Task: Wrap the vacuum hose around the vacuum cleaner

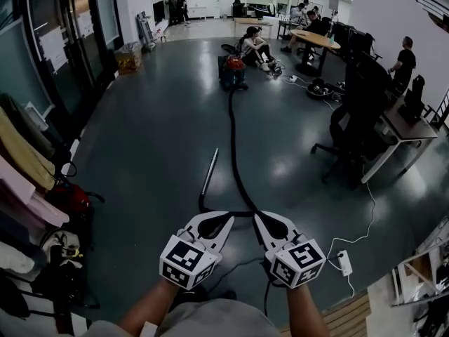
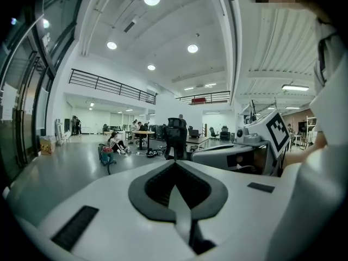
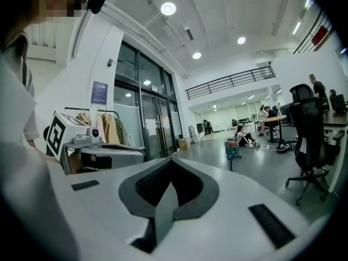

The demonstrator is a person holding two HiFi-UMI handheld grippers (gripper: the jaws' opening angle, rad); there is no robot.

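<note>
The near end of the vacuum hose is covered in the head view. Its black line is lost just beyond the tips of the two grippers, where a dark bend joins it to a pale wand lying ahead of the left gripper. Whether either tip touches the hose cannot be told from that view.

In the left gripper view its jaws are seen pressed together with nothing between them. The same is seen for the right gripper in its own view. Each gripper is partly shown in the other's view, just to the side, with its marker cube cut by the wide-angle distortion.

The vacuum cleaner stands far ahead of both grippers, small and dim. Only a red top and a dark teal body can be made out. A person is seated on the floor just beyond it.

To the left of the left gripper, a row of coats is cut off by the frame edge, and a red object under them cannot be identified. To the right of the right gripper, a white power strip lies on the floor.

No brand is legible. A blue sign and the papers on the glass doors carry print too small to be read. Only the black-and-white square patterns on the cubes are clear.
</note>
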